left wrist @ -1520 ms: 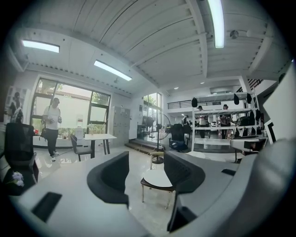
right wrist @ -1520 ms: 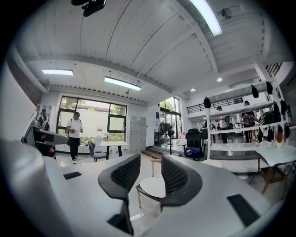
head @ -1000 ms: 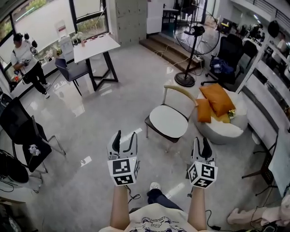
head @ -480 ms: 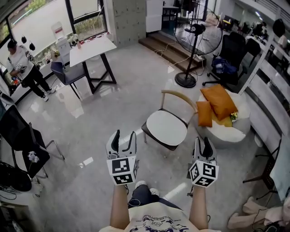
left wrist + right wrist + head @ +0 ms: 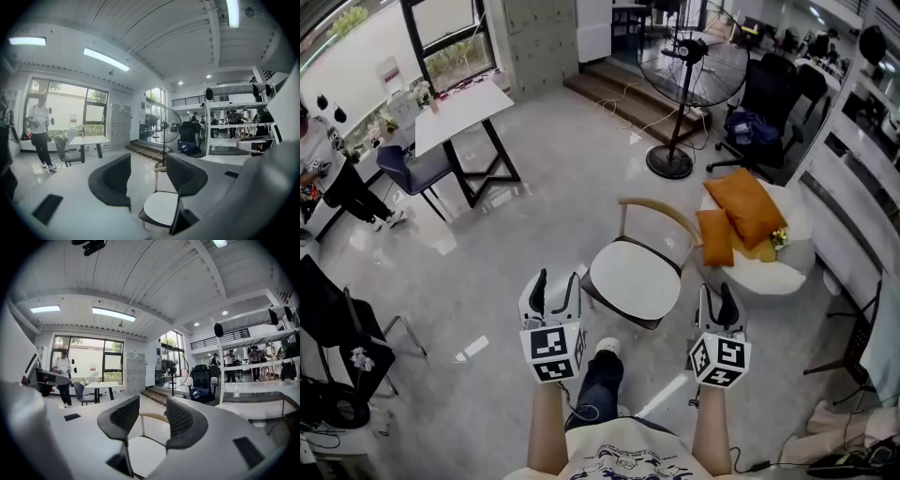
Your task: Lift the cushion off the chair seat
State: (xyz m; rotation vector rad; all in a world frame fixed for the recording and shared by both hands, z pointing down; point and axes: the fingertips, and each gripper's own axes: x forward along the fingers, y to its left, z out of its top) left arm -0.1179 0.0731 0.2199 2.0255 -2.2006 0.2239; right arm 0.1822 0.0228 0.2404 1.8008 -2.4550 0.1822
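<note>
A glossy grey floor is spreading across most of the head view. A white tabletop on black legs is standing in the upper left of the frame, and a tall pedestal fan is rising at the upper centre. A low, round white pouf is sitting at centre right, just beside the chair. The chair, with its curved pale wooden back, is standing near the middle of the frame with its seat turned toward the person. The cushion, round and white, is lying flat on the chair seat and covering nearly all of it, and nothing is touching it. Two orange pillows are leaning on the pouf, one large and one small. In the lower half of the frame, the person is holding both grippers out level over the floor, short of the chair. The left claw is hanging at lower centre left, just beside the seat's near edge. Its jaws are standing wide apart with nothing between them, and its own view is showing the chair and cushion through the gap. The right claw is hanging at lower centre right. Its jaws are opening and gripping nothing, with only the chair showing beyond them.
</note>
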